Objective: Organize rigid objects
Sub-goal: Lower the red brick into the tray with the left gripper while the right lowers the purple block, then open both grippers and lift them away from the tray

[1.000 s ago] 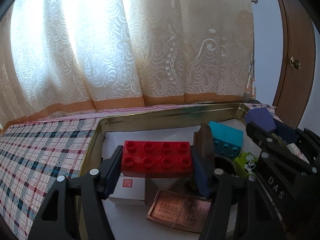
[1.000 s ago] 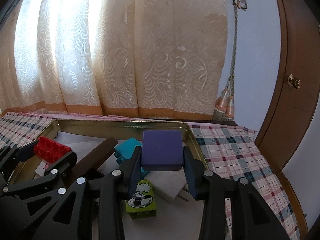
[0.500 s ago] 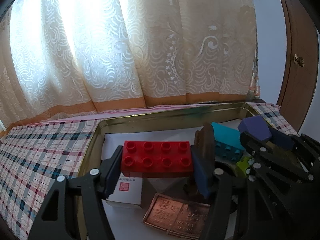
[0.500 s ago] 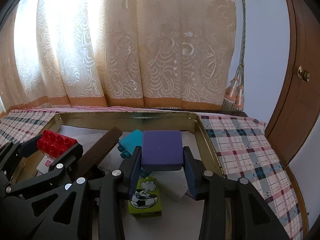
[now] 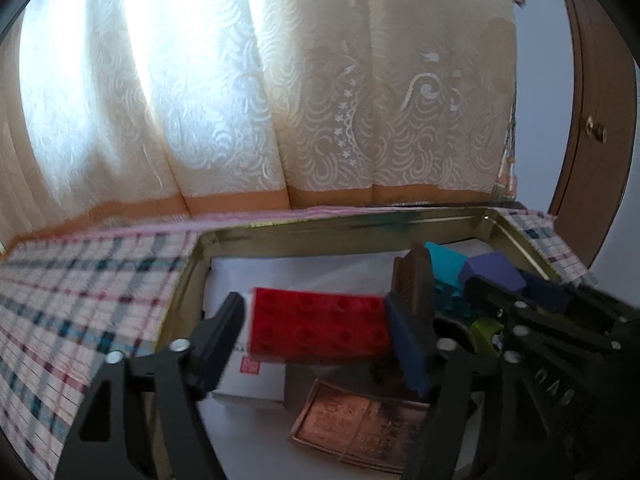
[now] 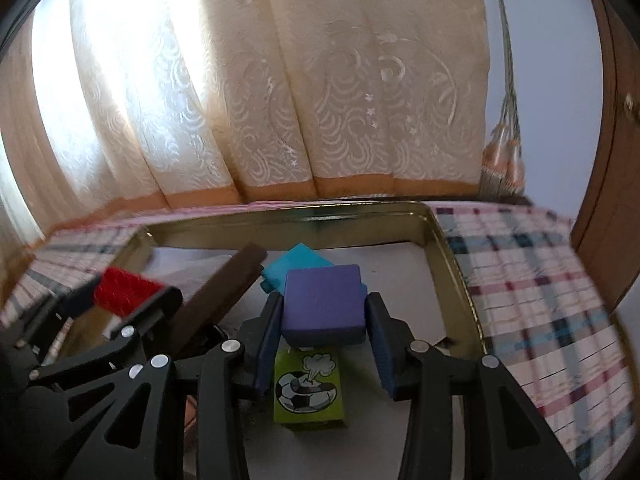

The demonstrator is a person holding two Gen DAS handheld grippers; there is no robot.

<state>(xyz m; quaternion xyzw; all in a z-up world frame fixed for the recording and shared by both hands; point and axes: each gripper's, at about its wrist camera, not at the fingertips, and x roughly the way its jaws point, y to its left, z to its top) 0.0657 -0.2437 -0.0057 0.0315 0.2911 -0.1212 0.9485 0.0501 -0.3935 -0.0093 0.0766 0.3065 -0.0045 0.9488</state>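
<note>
My left gripper (image 5: 314,344) is opening over the gold tin tray (image 5: 320,232); a gap shows between its left finger and the red studded brick (image 5: 318,322), which tilts against the right finger. My right gripper (image 6: 325,344) has its jaws spread a little beside the purple block (image 6: 324,306), with small gaps at both pads, above a green football-print block (image 6: 308,388). The purple block (image 5: 492,274) and right gripper also show in the left wrist view, at right. The red brick (image 6: 126,290) shows at left in the right wrist view.
In the tray lie a teal brick (image 6: 298,262), a dark brown wooden bar (image 6: 224,292), a copper plaque (image 5: 360,424), a white box with a red stamp (image 5: 250,372) and white paper lining. A plaid cloth (image 5: 80,300) covers the table. Curtains hang behind; a wooden door (image 5: 592,120) stands at right.
Both grippers have opened. The red brick has come free of the left finger and tilted; the purple block has dropped lower in the right gripper, towards the green block.
</note>
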